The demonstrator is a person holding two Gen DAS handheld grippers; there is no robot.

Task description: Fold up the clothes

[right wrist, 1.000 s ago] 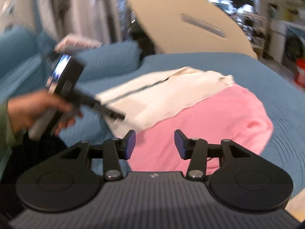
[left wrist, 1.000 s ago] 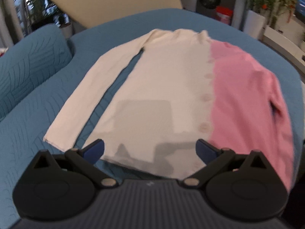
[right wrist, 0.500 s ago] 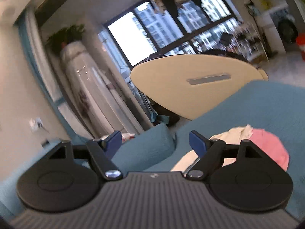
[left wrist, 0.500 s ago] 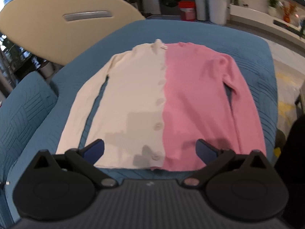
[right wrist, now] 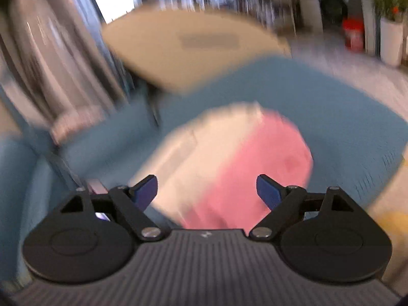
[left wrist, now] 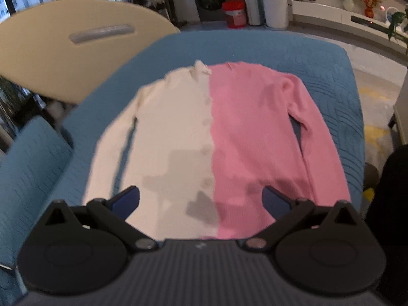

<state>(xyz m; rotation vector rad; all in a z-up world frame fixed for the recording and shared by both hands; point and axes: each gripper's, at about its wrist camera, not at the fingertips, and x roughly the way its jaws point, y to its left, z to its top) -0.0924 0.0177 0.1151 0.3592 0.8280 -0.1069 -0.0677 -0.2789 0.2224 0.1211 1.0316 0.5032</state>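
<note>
Cardigan [left wrist: 211, 137], half cream, half pink, is lying flat and buttoned on the blue sofa cushion [left wrist: 329, 76], hem nearest the cams, collar at the far end. Left gripper [left wrist: 200, 199] is hovering just over the cardigan's hem w/ blue pads spread wide, gripping nothing; its shadow is falling on the cream half near the button line. Right gripper [right wrist: 206, 190] is also showing pads wide apart & empty, w/ the cardigan [right wrist: 229, 163] beyond them; that view is badly motion-blurred, so height over the fabric can't be told. Both sleeves are lying along the cardigan's body. Past the cardigan's collar a beige oval panel [left wrist: 76, 48] is standing behind the cushion; further off, a red bucket [left wrist: 233, 14] is sitting beside a white planter [left wrist: 276, 9].
</note>
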